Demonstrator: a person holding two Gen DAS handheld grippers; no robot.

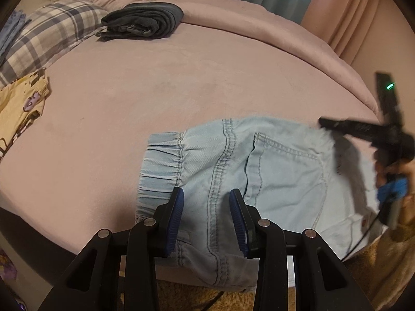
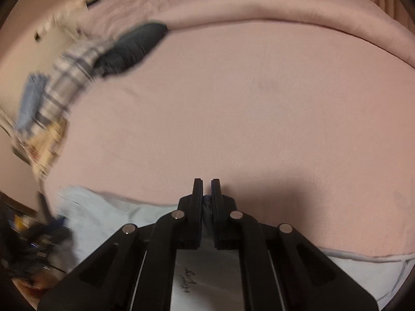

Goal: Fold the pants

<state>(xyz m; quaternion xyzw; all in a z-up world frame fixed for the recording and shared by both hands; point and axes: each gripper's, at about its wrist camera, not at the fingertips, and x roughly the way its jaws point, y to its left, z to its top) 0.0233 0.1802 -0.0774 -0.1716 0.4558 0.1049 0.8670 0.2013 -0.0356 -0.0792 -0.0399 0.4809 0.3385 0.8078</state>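
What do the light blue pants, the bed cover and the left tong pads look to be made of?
Pants: light-washed denim, matte, going by the twill weave, double topstitched seams and patch pocket. Bed cover: soft, napped fabric, perhaps fleece or microfiber; a matte, slightly fuzzy pink surface. Pads on the left tongs: blue ribbed rubber or soft plastic, judging by the fine ridges.
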